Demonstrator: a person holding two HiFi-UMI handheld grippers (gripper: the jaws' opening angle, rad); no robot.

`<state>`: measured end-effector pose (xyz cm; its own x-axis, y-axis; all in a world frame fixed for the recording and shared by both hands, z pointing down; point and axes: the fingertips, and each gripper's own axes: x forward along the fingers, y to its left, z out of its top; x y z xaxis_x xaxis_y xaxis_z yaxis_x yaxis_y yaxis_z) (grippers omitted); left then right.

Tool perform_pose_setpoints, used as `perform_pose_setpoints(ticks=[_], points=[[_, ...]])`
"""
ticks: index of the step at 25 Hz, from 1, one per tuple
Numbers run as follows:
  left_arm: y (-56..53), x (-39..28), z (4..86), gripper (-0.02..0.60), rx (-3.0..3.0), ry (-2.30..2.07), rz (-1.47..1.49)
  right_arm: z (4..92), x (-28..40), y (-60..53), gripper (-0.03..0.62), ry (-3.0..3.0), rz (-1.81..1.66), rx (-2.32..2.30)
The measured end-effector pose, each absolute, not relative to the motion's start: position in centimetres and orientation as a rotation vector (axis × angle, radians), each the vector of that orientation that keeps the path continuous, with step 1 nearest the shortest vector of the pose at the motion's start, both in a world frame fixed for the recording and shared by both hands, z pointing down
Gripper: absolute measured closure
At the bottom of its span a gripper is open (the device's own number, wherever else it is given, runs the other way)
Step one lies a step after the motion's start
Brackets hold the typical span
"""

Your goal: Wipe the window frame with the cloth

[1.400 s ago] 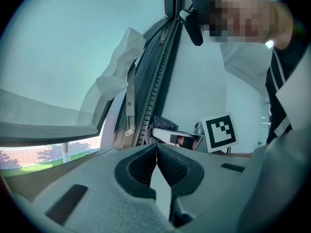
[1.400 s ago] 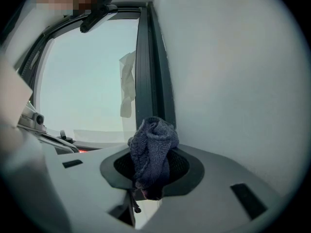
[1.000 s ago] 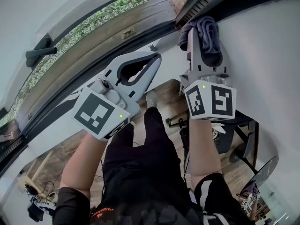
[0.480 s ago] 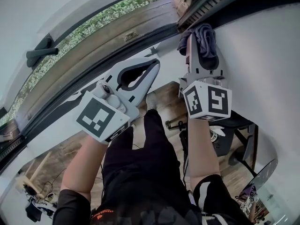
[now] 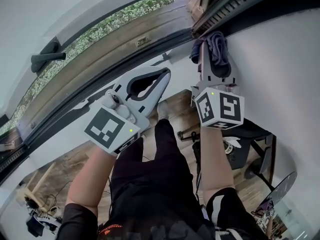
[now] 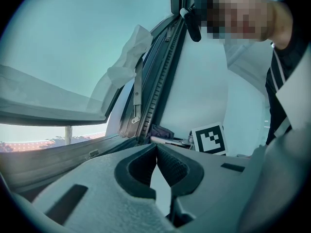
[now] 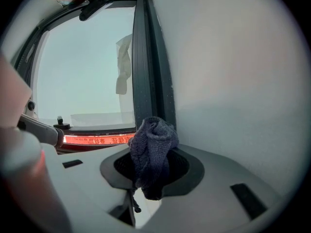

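A dark blue-grey knitted cloth is bunched between the jaws of my right gripper, which is shut on it. The cloth sits against the lower corner of the dark window frame, where the upright meets the sill. My left gripper hangs lower and to the left, its jaws shut with nothing between them, pointing toward the sill. In the left gripper view the cloth and the right gripper's marker cube show beyond the jaws.
A white wall runs to the right of the frame. The window sash stands swung open, with a black handle on it. A stay arm and a white rag-like scrap hang at the hinge side. Floor and furniture lie below.
My right gripper has pushed the cloth further up into the frame corner. The left gripper has stayed nearly in place, drifting slightly.
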<state>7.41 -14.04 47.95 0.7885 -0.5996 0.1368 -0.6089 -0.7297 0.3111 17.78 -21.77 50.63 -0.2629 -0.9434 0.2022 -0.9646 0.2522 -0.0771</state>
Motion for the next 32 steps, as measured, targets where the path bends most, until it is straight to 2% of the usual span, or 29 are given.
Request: perform_pose_setpoints(ticks=[17,25,32], points=[[-13.5,6.6,46.4,0.561,2.659,-0.930,0.015,50.3,17.7,-21.0,0.490,-2.368,0.280,1.820],[-13.4,6.1,42.0,0.561,2.718,-0.932,-0.050,42.4,16.9,-19.8,0.490,-2.433,0.095,1.837],[-13.2,5.1,36.2,0.560,2.776,-0.935,-0.135,31.6,15.3,-18.7,0.490,-2.479,-0.224,1.809]])
